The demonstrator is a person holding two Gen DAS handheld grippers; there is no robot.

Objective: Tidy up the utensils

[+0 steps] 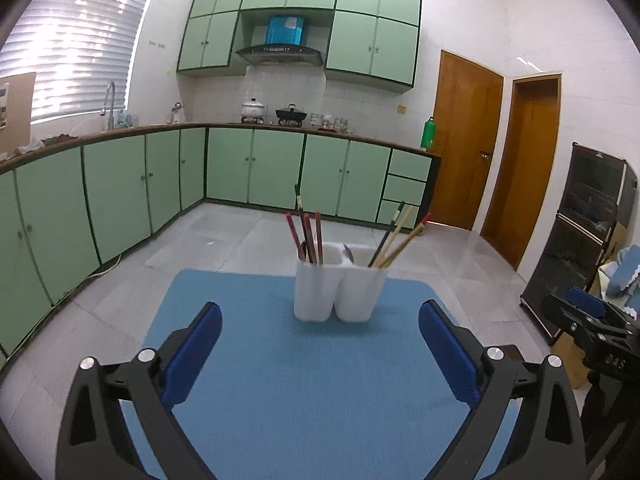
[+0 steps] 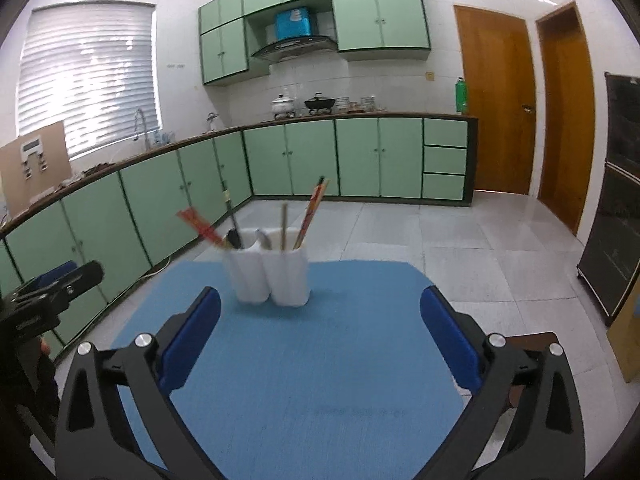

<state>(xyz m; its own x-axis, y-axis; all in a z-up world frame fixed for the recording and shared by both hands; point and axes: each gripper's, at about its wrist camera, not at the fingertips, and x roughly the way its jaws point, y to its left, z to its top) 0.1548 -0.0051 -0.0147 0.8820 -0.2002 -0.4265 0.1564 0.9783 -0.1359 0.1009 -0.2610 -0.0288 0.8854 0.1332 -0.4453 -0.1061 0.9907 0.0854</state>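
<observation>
The blue mat (image 1: 280, 380) lies bare between the left gripper (image 1: 320, 316) and the white two-cup holder (image 1: 340, 292), and just as bare between the right gripper (image 2: 320, 300) and that holder (image 2: 274, 276), so both have open room to pass low over it. Both grippers stand with jaws spread wide and nothing between them. Above the holder, chopsticks (image 1: 310, 236) and other handles fan outward past its rim, crowding the way in from overhead.
</observation>
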